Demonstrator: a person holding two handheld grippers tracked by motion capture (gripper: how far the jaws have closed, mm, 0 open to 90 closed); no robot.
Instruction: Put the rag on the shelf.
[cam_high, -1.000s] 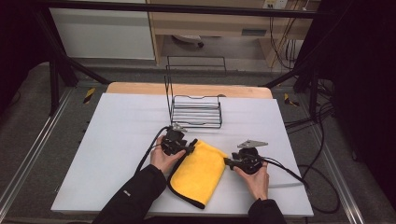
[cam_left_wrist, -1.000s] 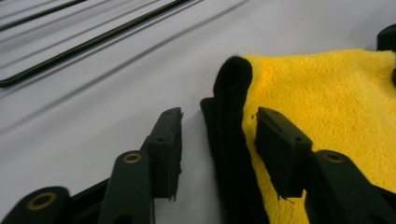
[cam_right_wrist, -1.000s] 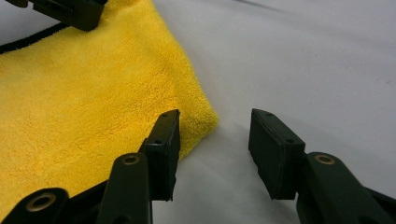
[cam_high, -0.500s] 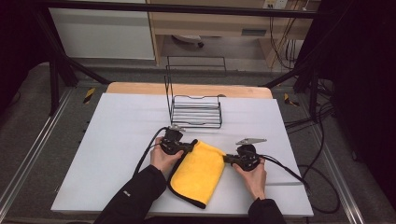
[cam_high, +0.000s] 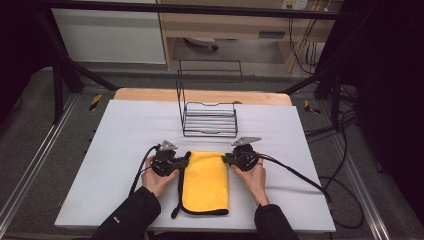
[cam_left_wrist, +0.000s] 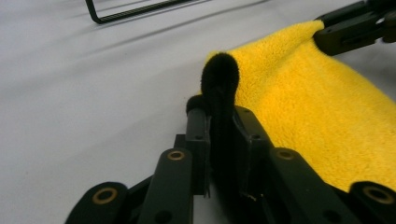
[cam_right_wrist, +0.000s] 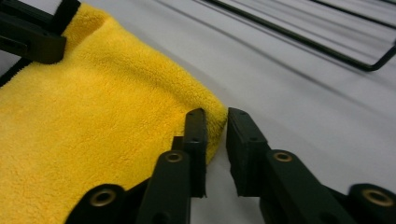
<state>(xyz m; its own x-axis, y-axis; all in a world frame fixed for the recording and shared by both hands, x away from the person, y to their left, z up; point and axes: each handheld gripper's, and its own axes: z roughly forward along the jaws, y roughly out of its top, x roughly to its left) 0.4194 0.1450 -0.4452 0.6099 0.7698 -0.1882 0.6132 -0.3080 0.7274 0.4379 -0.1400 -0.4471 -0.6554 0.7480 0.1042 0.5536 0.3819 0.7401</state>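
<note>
Here is the yellow cloth (cam_high: 206, 181), folded into a long rectangle and lying flat on the white table (cam_high: 100, 150), near the person's edge and about midway across. A gripper sits at each of its far corners.

On the left side, the left gripper (cam_high: 184, 162) is right at the cloth's far left corner. In the left gripper view its jaws stand narrow, with the cloth's black edging (cam_left_wrist: 220, 93) bunched up between them and poking out above the tips. The pads press on that black trim, so this one has a hold of the corner, though the jaws have just been easing open a touch.

Over on the right, the right gripper (cam_high: 227, 159) points in at the far right corner. In the right gripper view its jaws stand close together with a slim gap between them. One jaw lies against the rounded yellow corner (cam_right_wrist: 212, 112) and the other stands over bare table. The corner is beside that gap, not pinched in it. These jaws too have just been opening a little, with nothing between them.

Both hands rest low on the table, the left hand (cam_high: 157, 181) and right hand (cam_high: 255, 179) behind their grippers, cables trailing off to either side.

Farther back, well apart from the cloth, a black wire rack (cam_high: 209, 119) stands on the table. A loose loop of the black edging hangs off the cloth's near left corner.
</note>
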